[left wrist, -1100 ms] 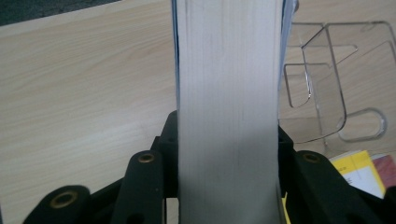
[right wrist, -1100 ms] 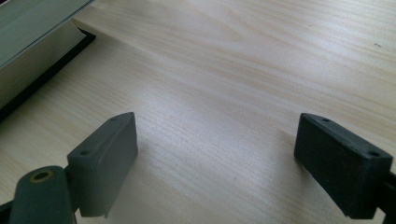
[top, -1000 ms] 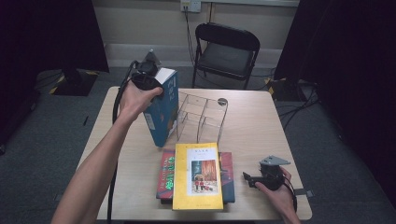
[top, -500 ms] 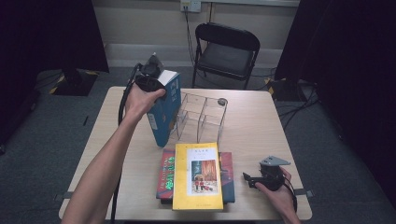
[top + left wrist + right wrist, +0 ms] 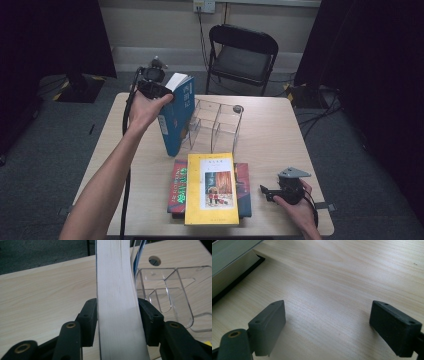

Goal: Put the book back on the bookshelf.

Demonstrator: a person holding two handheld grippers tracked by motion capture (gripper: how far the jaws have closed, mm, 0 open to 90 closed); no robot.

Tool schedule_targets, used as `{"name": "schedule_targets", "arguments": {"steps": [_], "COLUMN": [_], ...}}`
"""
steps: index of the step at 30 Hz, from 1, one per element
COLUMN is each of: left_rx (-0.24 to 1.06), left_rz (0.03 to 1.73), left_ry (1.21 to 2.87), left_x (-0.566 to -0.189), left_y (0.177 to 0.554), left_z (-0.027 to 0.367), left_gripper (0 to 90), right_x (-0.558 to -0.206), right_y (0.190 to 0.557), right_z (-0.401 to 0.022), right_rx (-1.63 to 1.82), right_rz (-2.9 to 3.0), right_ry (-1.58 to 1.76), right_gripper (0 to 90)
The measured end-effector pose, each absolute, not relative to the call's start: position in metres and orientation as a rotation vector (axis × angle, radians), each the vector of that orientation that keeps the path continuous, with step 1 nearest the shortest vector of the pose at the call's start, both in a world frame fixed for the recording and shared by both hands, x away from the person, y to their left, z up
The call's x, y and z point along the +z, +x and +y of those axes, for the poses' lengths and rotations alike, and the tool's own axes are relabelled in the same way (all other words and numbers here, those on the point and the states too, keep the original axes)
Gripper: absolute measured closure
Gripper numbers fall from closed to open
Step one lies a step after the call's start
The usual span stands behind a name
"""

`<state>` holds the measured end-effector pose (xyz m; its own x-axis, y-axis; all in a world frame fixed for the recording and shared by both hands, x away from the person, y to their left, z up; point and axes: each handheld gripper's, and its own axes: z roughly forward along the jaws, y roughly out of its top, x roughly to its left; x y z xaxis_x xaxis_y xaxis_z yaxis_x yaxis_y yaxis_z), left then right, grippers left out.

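Up at the far left of the bench [image 5: 270, 125], the left gripper [image 5: 159, 92] has the blue book [image 5: 176, 120] between its fingers [image 5: 87, 317], which sit flush on both sides of the white page block; they have just been easing apart, yet the pads look to be touching the book in the left gripper view. That book stands tilted, its lower corner on the bench, leaning against the clear acrylic organiser [image 5: 217, 122] just beside it. Nearer the person, a yellow book [image 5: 211, 187] lies flat on top of a red book [image 5: 179, 186]. Well apart from these, at the near right, the right gripper [image 5: 265, 191] rests low over bare wood, its fingers [image 5: 268, 325] spread wide with nothing between them.
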<state>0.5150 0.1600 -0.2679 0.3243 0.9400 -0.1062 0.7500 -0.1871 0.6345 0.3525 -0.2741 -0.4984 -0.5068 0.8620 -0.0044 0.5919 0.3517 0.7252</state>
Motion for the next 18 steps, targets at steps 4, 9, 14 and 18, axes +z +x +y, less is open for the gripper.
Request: {"name": "schedule_targets", "arguments": {"steps": [4, 9, 14, 18], "left_rx": [0.413, 0.428, 0.497, 0.524], "left_rz": [1.416, 1.336, 1.278, 1.210], "left_ry": [1.977, 1.929, 1.910, 1.856], "left_x": [-0.270, -0.278, -0.287, -0.299], "left_y": [0.508, 0.496, 0.482, 0.469], "left_z": [0.169, 0.177, 0.180, 0.188], "left_gripper": [47.6, 42.9, 40.6, 40.3], "right_x": [-0.498, -0.498, -0.498, -0.498], "right_y": [0.352, 0.353, 0.353, 0.352], "right_z": [-0.274, -0.274, -0.274, -0.274], "right_rx": [0.955, 0.956, 0.953, 0.953], "right_rz": [2.232, 2.235, 2.233, 2.233], "right_ry": [1.276, 1.273, 1.275, 1.276], "right_gripper": [13.4, 13.4, 13.4, 13.4]}}
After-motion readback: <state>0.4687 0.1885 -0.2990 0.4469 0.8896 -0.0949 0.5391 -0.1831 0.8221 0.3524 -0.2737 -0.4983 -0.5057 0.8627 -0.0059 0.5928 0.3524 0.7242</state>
